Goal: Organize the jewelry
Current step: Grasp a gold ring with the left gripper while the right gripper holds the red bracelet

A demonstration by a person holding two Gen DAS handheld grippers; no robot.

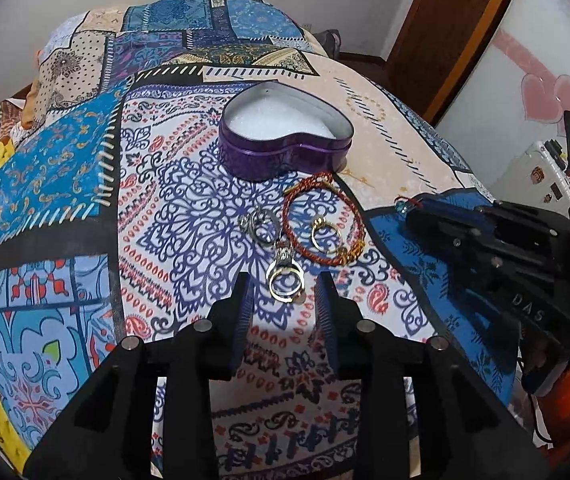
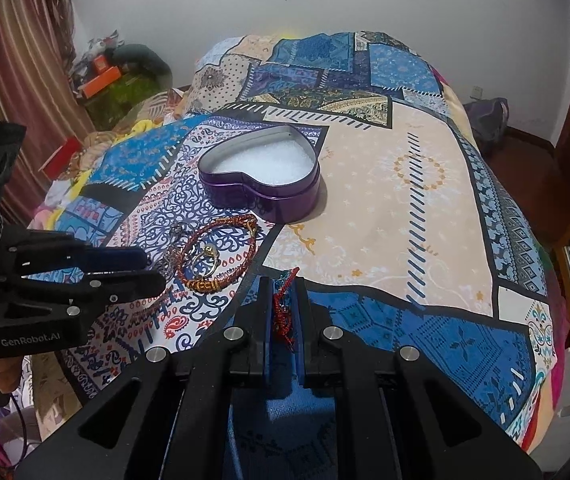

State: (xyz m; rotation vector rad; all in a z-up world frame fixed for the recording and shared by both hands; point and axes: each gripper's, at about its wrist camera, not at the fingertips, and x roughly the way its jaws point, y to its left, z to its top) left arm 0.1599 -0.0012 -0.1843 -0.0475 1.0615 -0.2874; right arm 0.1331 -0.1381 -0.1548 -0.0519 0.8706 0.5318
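"genrobot.ai" on left gripper [image 2: 153, 268], jaws apart over ring [image 1: 285, 282]; "das" on right gripper [image 2: 283, 292], clamped on red cord [image 2: 283, 308].

Even indoor light, soft shadows under tools; strong fisheye bend, dark vignette at corners, pics sharp.

1. On the bedspread [image 1: 189, 216], a ring [image 1: 285, 284] lies just ahead of the left gripper [image 1: 283, 284], between its parted fingers.
2. Beyond that ring lie another ring [image 1: 259, 222] and a cord bracelet [image 1: 321, 220].
3. The heart-shaped tin [image 1: 285, 148] sits farther ahead.
4. To the right, the right gripper [image 2: 283, 300] pinches a small cord piece [image 2: 283, 304].
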